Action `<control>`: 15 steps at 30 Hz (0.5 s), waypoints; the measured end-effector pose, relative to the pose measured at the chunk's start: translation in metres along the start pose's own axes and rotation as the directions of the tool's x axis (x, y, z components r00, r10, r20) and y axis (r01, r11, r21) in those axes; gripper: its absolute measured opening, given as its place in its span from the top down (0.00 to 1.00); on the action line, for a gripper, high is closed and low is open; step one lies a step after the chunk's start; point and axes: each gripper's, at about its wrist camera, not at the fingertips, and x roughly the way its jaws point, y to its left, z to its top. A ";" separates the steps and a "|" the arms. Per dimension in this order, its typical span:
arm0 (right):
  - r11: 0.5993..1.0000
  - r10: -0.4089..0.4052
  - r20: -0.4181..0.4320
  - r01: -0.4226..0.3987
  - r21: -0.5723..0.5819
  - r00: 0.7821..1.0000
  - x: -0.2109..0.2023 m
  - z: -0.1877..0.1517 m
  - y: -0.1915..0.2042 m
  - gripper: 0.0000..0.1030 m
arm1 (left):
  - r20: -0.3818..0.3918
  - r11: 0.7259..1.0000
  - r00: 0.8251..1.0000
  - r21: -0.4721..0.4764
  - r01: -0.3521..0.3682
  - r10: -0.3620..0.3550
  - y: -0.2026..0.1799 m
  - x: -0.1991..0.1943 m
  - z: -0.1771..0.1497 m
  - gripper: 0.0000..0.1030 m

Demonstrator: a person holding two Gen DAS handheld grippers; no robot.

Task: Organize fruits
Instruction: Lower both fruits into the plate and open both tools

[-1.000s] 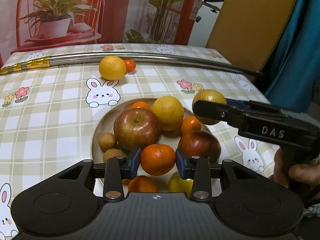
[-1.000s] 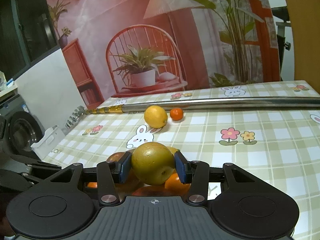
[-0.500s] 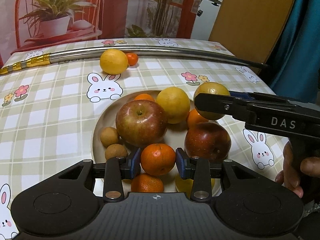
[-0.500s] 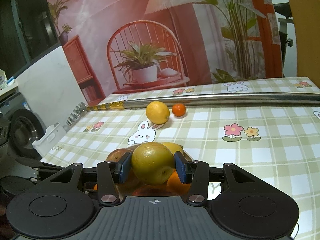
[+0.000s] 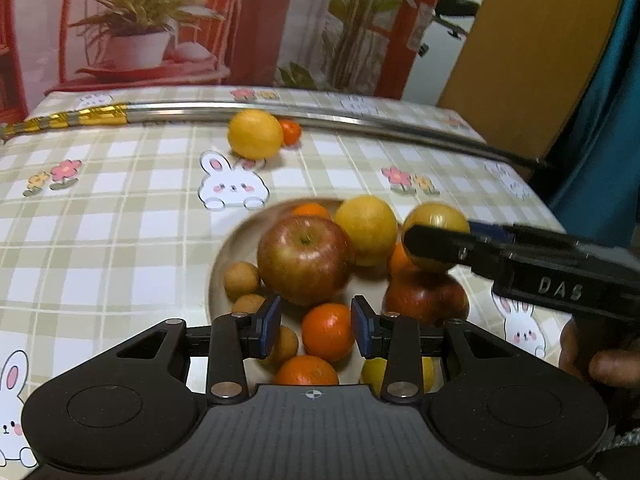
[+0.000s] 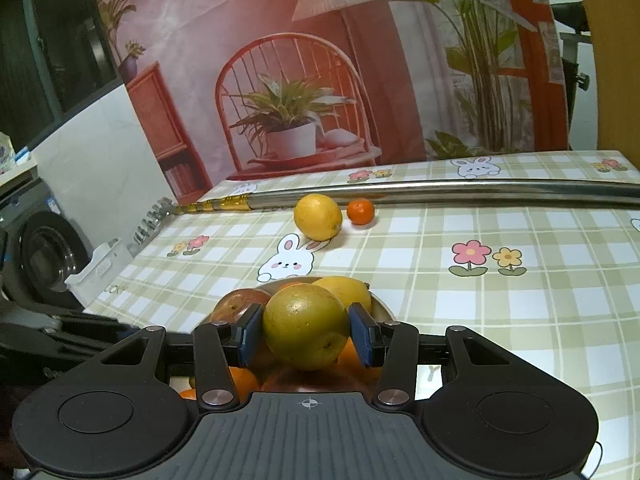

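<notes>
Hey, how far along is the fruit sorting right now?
Mostly done: the plate already holds apples, oranges and small brown fruits. In hand: the right hand-held gripper is shut on a yellow-green fruit above the plate; the left hand-held gripper is open around an orange. Left: a yellow fruit and a small orange by the metal rod.

Both tools are matt black plastic; the left hand-held gripper [image 5: 313,330] has a ribbed centre panel with a small crosshair mark, a round disc moulded on each side, silver rivets at the finger pivots and blue pads [image 5: 267,327] on the fingers; the right hand-held gripper [image 6: 306,334] is built the same, and its side carries raised letters "DAS".
</notes>
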 end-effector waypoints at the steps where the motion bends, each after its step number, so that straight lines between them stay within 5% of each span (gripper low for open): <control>1: 1.000 0.001 -0.002 -0.001 -0.009 1.000 0.002 0.000 0.001 0.58 | 0.012 1.000 1.000 -0.004 -0.005 0.006 0.000 -0.002 0.001 0.61; 15: 0.997 0.009 -0.038 -0.012 -0.078 0.999 0.020 -0.003 0.014 0.58 | 0.076 0.988 0.994 -0.137 -0.071 0.082 0.016 -0.014 0.008 0.61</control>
